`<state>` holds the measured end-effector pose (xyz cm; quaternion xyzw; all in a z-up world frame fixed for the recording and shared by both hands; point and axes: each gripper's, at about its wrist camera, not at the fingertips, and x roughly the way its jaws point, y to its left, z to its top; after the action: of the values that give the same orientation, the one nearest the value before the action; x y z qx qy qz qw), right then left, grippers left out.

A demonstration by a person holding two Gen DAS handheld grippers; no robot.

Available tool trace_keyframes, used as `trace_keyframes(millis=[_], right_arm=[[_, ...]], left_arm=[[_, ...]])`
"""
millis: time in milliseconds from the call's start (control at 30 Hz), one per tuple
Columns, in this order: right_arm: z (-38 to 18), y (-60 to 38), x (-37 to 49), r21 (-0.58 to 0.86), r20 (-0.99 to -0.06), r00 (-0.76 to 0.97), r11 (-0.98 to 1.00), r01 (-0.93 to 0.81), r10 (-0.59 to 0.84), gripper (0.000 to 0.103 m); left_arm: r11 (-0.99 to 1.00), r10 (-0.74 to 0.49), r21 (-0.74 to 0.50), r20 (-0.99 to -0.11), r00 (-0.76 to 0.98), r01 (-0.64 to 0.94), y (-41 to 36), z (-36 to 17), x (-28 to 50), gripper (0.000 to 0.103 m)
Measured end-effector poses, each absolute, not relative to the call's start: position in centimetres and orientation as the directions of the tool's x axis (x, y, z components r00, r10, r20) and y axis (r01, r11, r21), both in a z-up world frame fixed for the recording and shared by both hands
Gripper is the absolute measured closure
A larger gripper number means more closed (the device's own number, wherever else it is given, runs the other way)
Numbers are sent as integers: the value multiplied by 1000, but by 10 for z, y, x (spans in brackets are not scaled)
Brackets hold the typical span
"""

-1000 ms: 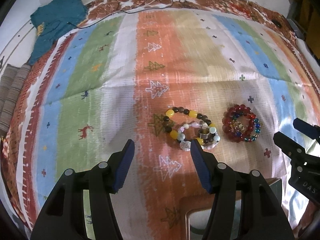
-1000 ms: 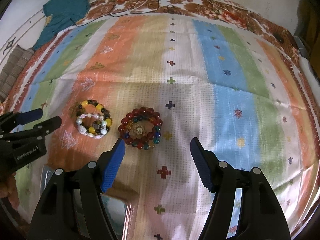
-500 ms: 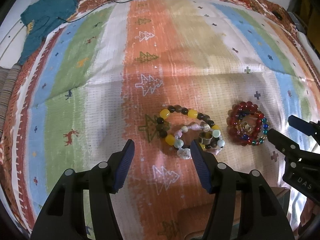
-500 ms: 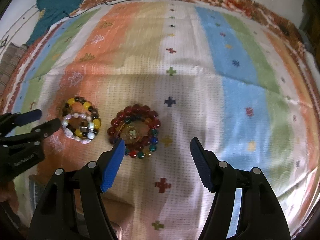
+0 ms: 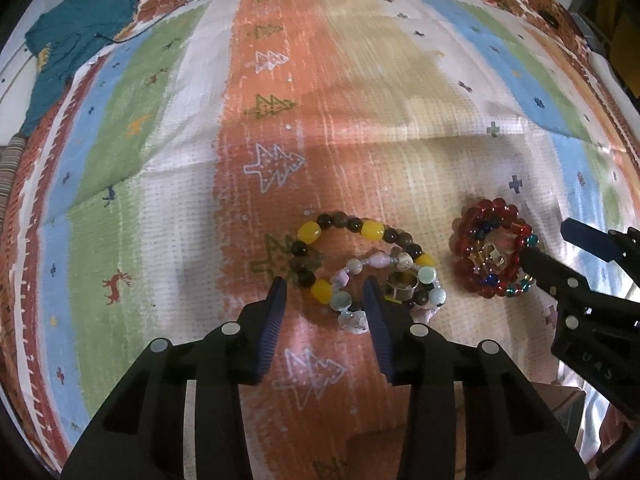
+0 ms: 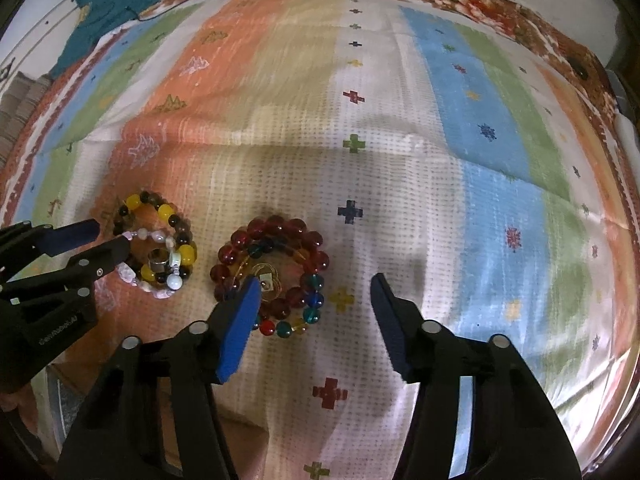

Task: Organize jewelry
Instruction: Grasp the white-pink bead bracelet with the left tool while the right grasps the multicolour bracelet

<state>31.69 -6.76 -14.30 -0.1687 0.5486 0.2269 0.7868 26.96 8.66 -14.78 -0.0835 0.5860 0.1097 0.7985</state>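
Both grippers have dropped closer to the jewelry over the last second, and the left gripper point(image 5: 324, 300) has narrowed its jaws: a second ago they stood wide above the cloth, now they bracket the near arc of the yellow-and-brown bead bracelet point(image 5: 352, 256), with a yellow bead and a pale green one in the gap. No pad looks pressed on a bead yet, so the jaws read as spread, mid-closing. That suggests the first pick is about to happen — the sorting itself has not begun.

The right gripper point(image 6: 316, 300) keeps its jaws wide apart. Its left pad sits over the middle of the red bead bracelet point(image 6: 272, 272), just beside the small gold piece point(image 6: 266, 280) lying inside that ring; nothing is pinched.

Both piles rest on the striped blanket point(image 6: 460, 120), toward its near edge, the red one just right of the yellow one, apart but near. A pastel bracelet point(image 5: 384, 280) and a metal ring point(image 5: 402, 282) lie tangled inside the yellow bracelet, which may make a clean lift of one piece awkward. A teal garment point(image 5: 76, 44) lies at the far left corner.

Writing: pale lettering shows on each gripper body seen from the other camera — too blurred here to read with confidence.
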Motion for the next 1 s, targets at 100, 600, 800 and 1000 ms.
trace_keyframes(millis=[100,600,800,1000], right_arm=[[-148,-66,318,-12,-944,283,838,-545,171,61],[-156,-66,321,27,-949,245,828,-560,197,92],[-150,-67,319,28,-943,257,822,-569,211,92],[-128,-65,310,21,-922,299,805,-592,245,92]], left_arm=[[964,84,8,-957,278,-266,87,-153,271,80],[968,114,43,-952,282,-246,81,-153,272,92],[970,101,20,-940,327,-243,76,-133,267,92],[975,93,8,-921,378,-221,67,-111,263,92]])
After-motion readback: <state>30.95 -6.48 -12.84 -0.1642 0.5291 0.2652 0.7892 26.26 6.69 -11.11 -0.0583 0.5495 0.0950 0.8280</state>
